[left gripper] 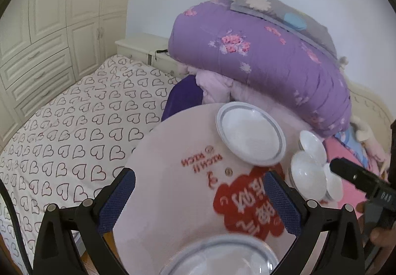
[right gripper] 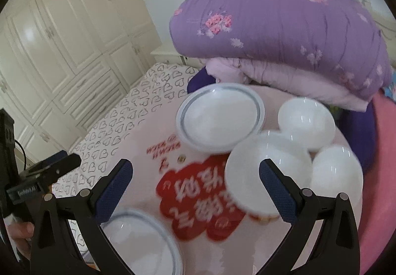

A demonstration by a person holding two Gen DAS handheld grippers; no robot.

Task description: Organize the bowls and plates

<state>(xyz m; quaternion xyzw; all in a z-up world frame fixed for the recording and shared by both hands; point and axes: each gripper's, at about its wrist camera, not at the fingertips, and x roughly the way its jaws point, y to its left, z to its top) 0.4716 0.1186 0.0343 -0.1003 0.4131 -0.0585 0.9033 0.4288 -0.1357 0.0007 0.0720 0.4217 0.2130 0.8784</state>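
Note:
A round pink table (left gripper: 173,200) with a red sticker carries two grey-rimmed white plates and three white bowls. In the left wrist view one plate (left gripper: 250,134) lies at the far side, the other plate (left gripper: 217,257) sits at the near edge under my left gripper (left gripper: 200,191), which is open and empty. The bowls (left gripper: 309,168) cluster at the right edge. In the right wrist view my right gripper (right gripper: 195,176) is open and empty above the sticker. Its right finger overlaps the nearest bowl (right gripper: 262,176). Two more bowls (right gripper: 307,121) (right gripper: 336,173) and both plates (right gripper: 220,116) (right gripper: 141,242) are visible.
The table stands beside a bed with a heart-print sheet (left gripper: 74,139). A folded purple quilt (left gripper: 259,59) is piled just behind the table. Cream wardrobes (left gripper: 49,27) line the left wall. The person's hand (right gripper: 19,233) holds the other gripper at the left.

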